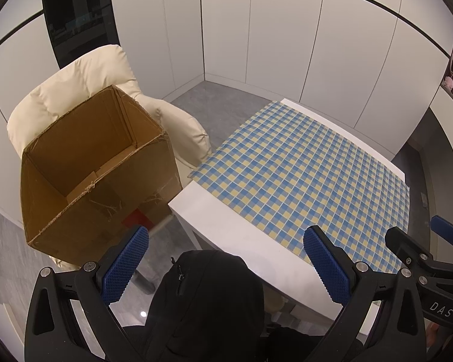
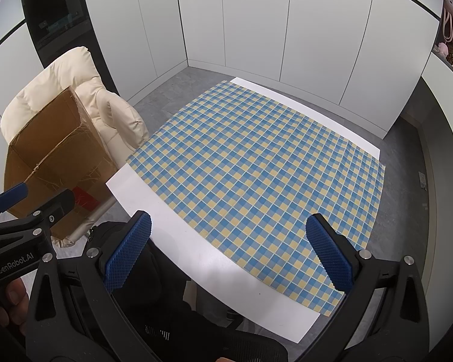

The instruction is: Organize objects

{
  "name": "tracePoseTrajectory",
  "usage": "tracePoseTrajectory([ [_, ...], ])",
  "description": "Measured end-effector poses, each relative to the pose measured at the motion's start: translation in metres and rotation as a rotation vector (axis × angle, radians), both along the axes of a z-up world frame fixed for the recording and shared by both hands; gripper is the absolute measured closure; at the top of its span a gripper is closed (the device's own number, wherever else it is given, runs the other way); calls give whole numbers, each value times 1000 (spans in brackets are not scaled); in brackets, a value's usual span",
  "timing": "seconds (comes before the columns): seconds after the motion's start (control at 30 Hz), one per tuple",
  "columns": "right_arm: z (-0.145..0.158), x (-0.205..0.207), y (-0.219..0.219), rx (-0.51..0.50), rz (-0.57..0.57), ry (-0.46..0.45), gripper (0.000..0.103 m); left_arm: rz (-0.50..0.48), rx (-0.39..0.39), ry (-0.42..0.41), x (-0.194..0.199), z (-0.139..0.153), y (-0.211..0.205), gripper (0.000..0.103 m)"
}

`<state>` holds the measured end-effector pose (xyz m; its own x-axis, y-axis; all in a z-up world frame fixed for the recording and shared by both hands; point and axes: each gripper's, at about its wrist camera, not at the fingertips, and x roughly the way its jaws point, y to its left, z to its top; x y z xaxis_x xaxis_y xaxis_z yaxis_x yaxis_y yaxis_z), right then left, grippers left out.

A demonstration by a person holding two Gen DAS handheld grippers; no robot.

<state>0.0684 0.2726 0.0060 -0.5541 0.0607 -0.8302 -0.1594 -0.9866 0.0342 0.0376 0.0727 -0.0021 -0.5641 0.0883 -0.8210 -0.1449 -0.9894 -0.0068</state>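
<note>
An open brown cardboard box (image 1: 93,166) stands on a cream armchair (image 1: 75,84) left of a white table (image 1: 226,229); nothing shows inside the part of it I can see. It also shows in the right wrist view (image 2: 60,157). A blue and yellow checked cloth (image 1: 302,175) covers most of the table, seen too in the right wrist view (image 2: 256,175). A black backpack (image 1: 208,295) sits on a chair just below my left gripper (image 1: 226,265), which is open and empty. My right gripper (image 2: 226,250) is open and empty above the table's near edge.
White cabinet walls (image 2: 256,24) surround the room. A dark glass panel (image 1: 75,15) stands behind the armchair. Shelves with pink soft toys (image 2: 450,30) are at the far right. Grey floor (image 1: 220,96) lies beyond the table.
</note>
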Motion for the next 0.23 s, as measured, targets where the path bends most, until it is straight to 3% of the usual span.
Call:
tracePoseTrajectory([
  [0.23,0,0,0,1,0,0,0,-1,6,-5,-1,0,1,1],
])
